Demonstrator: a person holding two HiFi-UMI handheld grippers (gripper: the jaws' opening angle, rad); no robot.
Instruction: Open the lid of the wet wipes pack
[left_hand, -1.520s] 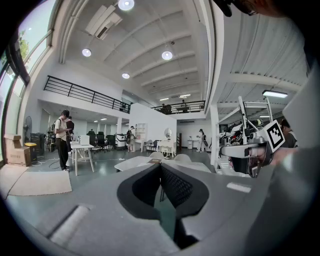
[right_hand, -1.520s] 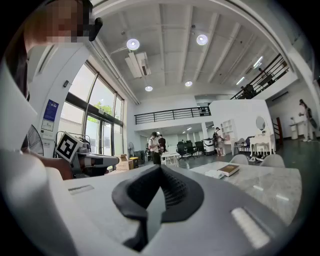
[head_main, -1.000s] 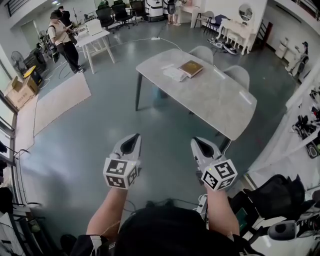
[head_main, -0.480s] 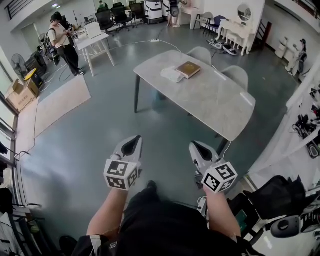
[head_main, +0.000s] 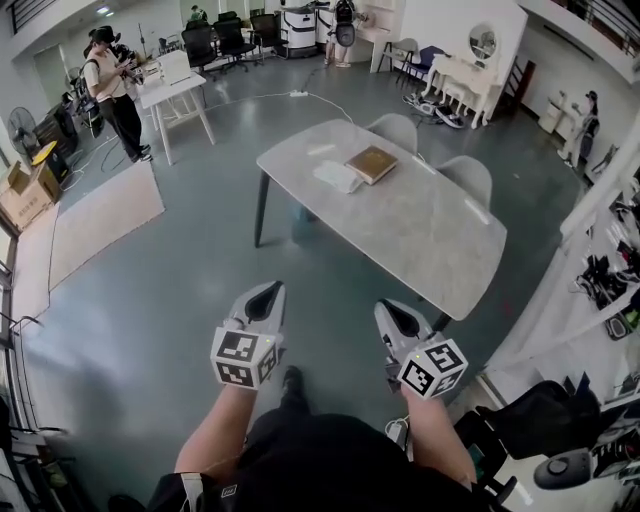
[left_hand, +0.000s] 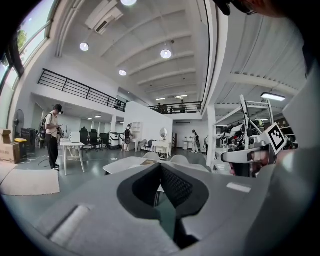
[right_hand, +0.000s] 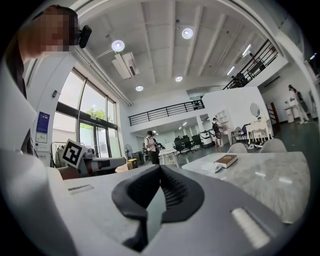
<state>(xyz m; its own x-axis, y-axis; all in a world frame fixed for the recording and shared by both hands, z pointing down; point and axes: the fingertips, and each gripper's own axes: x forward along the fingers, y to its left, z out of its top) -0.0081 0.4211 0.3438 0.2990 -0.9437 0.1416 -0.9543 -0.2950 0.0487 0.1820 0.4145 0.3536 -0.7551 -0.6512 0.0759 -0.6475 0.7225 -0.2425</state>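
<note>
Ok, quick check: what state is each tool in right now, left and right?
Left tool: closed, nothing between its jaws.
Right tool: closed, nothing between its jaws.

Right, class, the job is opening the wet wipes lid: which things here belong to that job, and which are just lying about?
For the job: flat white pack, seemingly the wipes; pale stone-look table it lies on; left gripper and right gripper, both shut, empty.

Lying about: brown book beside the pack; grey chairs behind that table; small white table; cardboard box.
</note>
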